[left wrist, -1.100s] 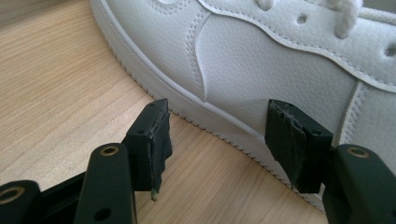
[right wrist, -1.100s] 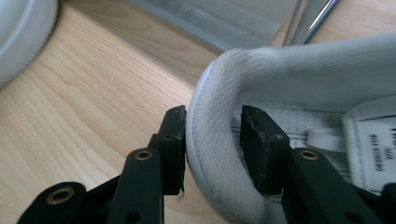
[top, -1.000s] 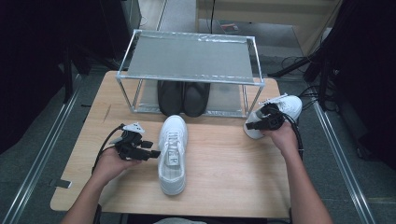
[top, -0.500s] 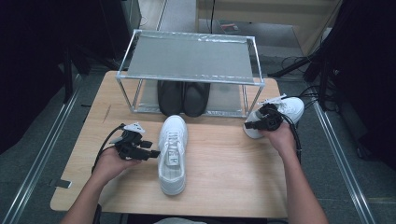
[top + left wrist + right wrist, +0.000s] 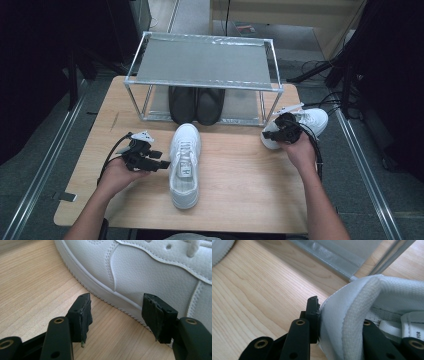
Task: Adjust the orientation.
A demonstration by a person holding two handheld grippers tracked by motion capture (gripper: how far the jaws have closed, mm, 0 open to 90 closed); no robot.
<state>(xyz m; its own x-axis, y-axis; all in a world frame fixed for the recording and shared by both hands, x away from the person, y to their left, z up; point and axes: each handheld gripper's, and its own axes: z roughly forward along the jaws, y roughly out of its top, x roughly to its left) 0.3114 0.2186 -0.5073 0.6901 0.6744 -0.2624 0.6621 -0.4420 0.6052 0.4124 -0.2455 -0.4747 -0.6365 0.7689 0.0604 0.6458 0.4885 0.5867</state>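
Nearest the person, the left claw (image 5: pixel 162 164) is waiting wide apart just beside the white sneaker (image 5: pixel 184 165) lying mid-surface (image 5: pixel 240 200), barely shifting over the last second. Farther right, the right claw (image 5: pixel 267 134) is now gripping the second sneaker's (image 5: pixel 314 120) collar and edging it leftward, likely toward the shoe rack (image 5: pixel 205 65)

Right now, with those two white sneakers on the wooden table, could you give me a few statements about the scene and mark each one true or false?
1. The right gripper is clamped on the heel collar of a white leather sneaker. True.
2. The left gripper is shut on the other white sneaker. False: its jaws stand open beside the sole.
3. A pair of black shoes sits under the metal-framed rack. True.
4. The rack's top shelf holds a shoe. False: nothing lies on it.
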